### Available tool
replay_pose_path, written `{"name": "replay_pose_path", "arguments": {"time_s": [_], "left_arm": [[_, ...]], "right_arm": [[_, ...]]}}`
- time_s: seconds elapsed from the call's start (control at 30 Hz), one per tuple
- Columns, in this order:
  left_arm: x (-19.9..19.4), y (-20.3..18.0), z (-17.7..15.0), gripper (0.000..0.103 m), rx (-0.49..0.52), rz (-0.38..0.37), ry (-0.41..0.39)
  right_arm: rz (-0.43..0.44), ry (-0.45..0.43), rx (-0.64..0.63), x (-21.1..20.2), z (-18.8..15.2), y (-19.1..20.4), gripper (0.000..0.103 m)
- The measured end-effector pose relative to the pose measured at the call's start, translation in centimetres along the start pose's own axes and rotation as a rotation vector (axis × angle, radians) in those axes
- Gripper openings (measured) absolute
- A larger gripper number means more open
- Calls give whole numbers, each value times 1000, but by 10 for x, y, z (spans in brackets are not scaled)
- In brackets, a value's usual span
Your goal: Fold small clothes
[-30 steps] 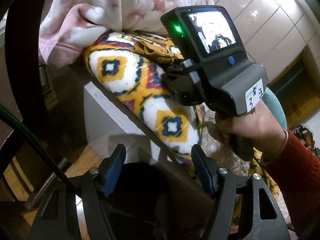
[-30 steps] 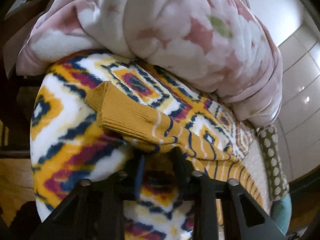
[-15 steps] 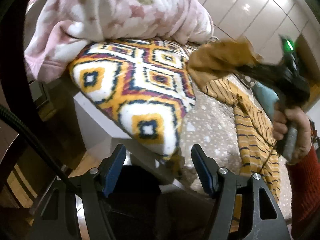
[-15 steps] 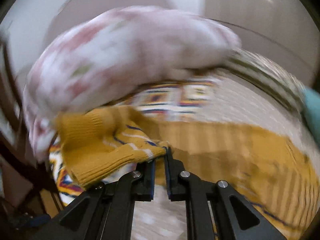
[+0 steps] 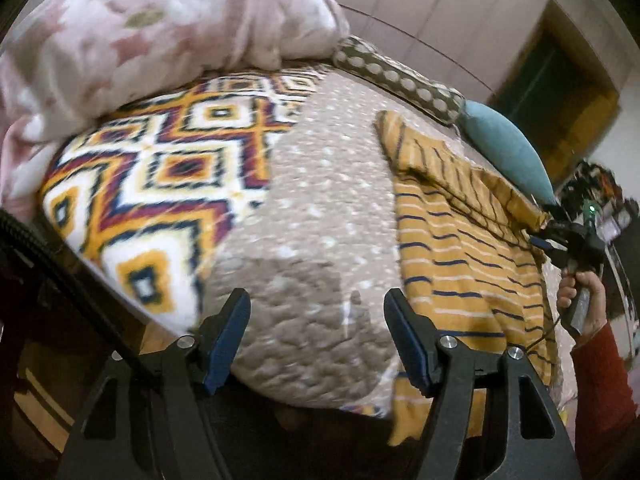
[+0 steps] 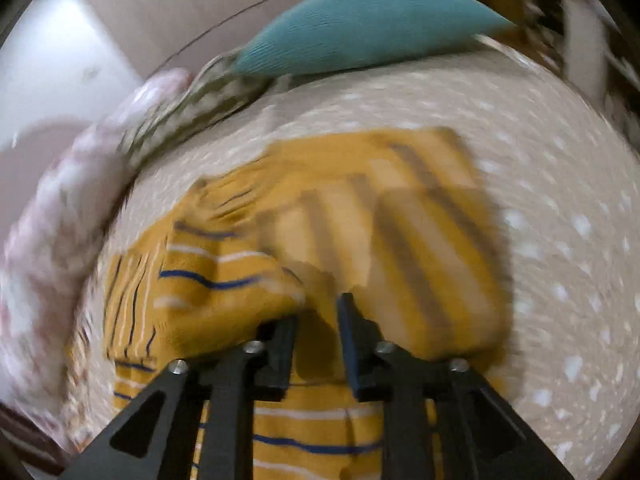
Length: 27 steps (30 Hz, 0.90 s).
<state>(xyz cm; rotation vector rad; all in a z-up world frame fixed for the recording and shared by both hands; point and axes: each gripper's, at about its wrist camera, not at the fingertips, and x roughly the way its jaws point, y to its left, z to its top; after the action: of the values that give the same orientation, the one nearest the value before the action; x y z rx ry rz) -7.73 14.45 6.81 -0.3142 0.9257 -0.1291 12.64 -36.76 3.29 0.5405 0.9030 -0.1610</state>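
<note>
Sweater [image 5: 460, 240], mustard with navy and white stripes, lies on the dotted quilt [image 5: 320, 208]; only the left view shows the patterned blanket [image 5: 160, 184] beside it. Left gripper [image 5: 316, 336] is spread, empty; right gripper [image 6: 318, 320] is slightly parted over a blurred sleeve.

1. You have a pink floral comforter [image 5: 160, 28] bunched at the far left of the bed, its lower edge resting on the patterned blanket.
2. That fleece blanket [image 5: 160, 176], with orange, navy and maroon diamonds on white, drapes over the bed's left corner.
3. Your working surface is a beige quilted bedspread [image 5: 320, 220] with pale dots; in the right wrist view it is blurred [image 6: 560, 184].
4. A brown polka-dot pillow [image 5: 396, 80] lies along the far edge.
5. Just beside it sits a teal cushion [image 5: 504, 148], also visible in the right wrist view [image 6: 360, 24].
6. Pale panelled wardrobe doors [image 5: 440, 8] stand behind the bed.
</note>
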Motion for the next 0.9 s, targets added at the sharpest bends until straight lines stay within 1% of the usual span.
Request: {"name": "replay_pose_path", "arguments": {"time_s": [0.07,0.1,0.17,0.23,0.3,0.37,0.5,0.57,0.67,0.73,0.83,0.9], "left_arm": [[4,-10,2,69,20,-5,9],[8,-17,3,69,32,-9,15],[13,-31,4,69,54,-15,24],[19,-46,5,69,77,-21,33],[24,-62,6,69,98,-31,43],[26,-74,5,69,117,-41,46],[27,-94,3,70,171,-45,52],[29,-98,2,71,186,-42,59],[37,-100,0,71,190,-37,80],[43,-101,-1,71,179,-39,97],[42,-106,-3,71,176,-57,103],[40,-112,-3,71,201,-47,96]], "right_arm": [[-19,-28,28,-11,1,-22,24],[-14,-38,31,-17,1,-29,24],[-3,-54,-14,-29,-1,-28,25],[-4,-76,-96,-35,-5,-17,32],[1,-118,-182,-39,-8,1,47],[-10,-181,-230,-48,-8,14,51],[-48,-289,-283,-62,-13,31,59],[-41,-293,-357,-65,-21,43,62],[-51,-251,-547,-59,-46,64,64],[-60,-230,-625,-49,-57,73,64],[-58,-199,-682,-31,-64,82,64],[-77,-184,-718,-18,-65,86,64]]}}
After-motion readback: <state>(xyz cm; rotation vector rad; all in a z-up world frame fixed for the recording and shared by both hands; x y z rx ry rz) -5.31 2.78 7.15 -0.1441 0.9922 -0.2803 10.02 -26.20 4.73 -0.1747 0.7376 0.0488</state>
